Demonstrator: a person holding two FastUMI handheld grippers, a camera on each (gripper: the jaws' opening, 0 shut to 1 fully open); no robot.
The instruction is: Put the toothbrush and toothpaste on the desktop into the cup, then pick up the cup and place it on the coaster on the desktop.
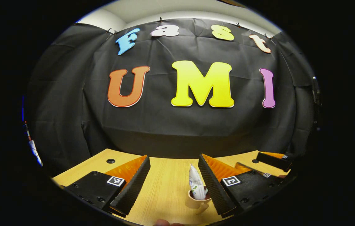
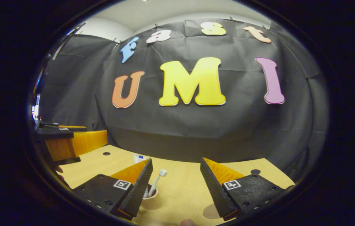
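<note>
Here we see the cup (image 2: 151, 198), a small tan one, standing upright on the wooden worktop (image 2: 180, 188), with the toothbrush (image 2: 157, 182) leaning in it, its bristle head up. In the left gripper view the toothpaste tube (image 1: 195, 185) also stands in the same cup, crimped end upward. So both items already lie inside the cup.

A round brownish patch (image 2: 211, 211) lies on the worktop near the right hand-held gripper (image 2: 174, 188); we judge it may be the coaster, but it is half hidden, so we cannot be sure. The cup stands apart from it, not on it.

The right hand-held gripper is spread wide and holds nothing; the cup is just beside its left finger. The left hand-held gripper (image 1: 173, 183) is also spread apart and holds nothing, with the cup near its right finger.

About handling, we judge the cup to be light and rather thin-walled, so it could tip or deform. The tall tube and brush put weight high and may wobble. We would take the cup by its wall, around the middle, with gentle pressure, and keep it upright while carrying
</note>
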